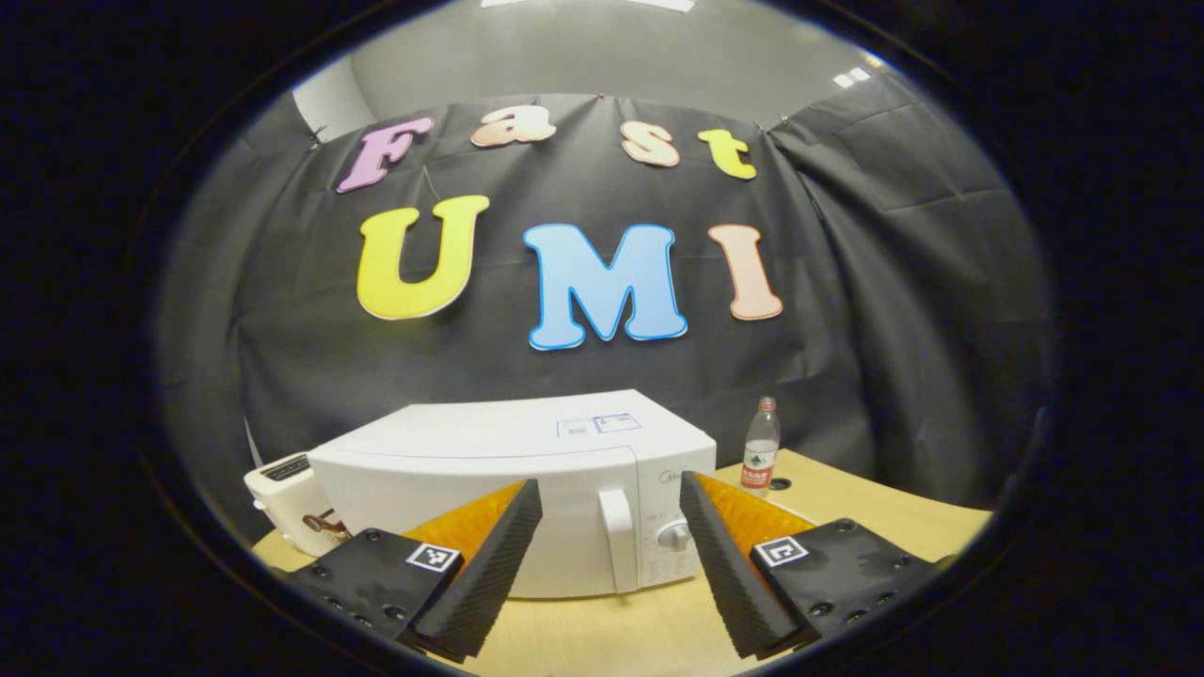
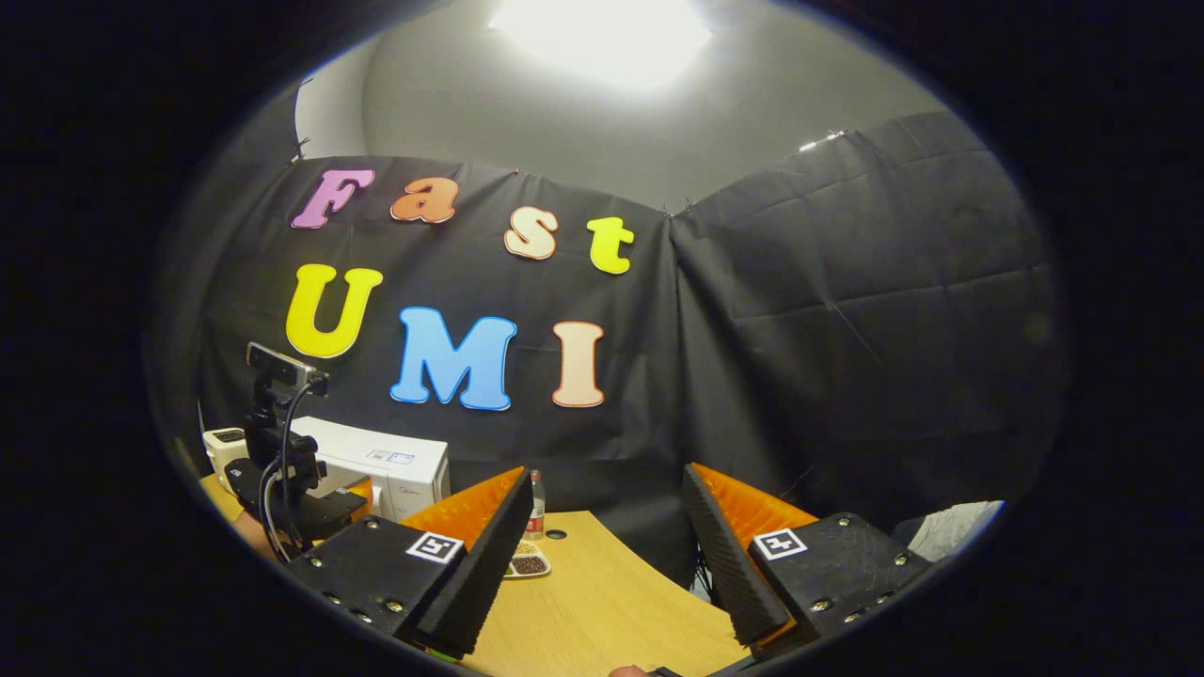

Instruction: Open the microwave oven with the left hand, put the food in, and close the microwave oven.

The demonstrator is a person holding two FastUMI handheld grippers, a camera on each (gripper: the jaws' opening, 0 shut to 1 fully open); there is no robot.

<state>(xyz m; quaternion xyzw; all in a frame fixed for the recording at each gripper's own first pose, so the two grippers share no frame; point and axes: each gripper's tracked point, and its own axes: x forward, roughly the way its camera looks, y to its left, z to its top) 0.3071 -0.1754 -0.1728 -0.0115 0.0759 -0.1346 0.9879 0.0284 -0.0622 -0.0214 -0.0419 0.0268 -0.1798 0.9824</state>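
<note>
A white microwave oven (image 1: 527, 470) stands on the wooden table (image 1: 611, 630) with its door shut; its vertical handle (image 1: 616, 539) and a round knob (image 1: 674, 536) face me. My left gripper (image 1: 611, 503) is open a short way in front of the door, its fingers framing the handle without touching it. In the right gripper view, the right gripper (image 2: 607, 494) is open and holds nothing, raised above the table (image 2: 602, 602). A small plate of food (image 2: 528, 562) lies on the table just past its left finger. The microwave oven (image 2: 386, 475) sits far left there, with the other gripper (image 2: 292, 489) in front of it.
A white toaster (image 1: 282, 498) stands left of the microwave. A clear water bottle (image 1: 761, 451) with a red label stands to its right near a small hole in the tabletop; the bottle (image 2: 536, 503) also appears behind the plate. Black cloth walls close the back and right.
</note>
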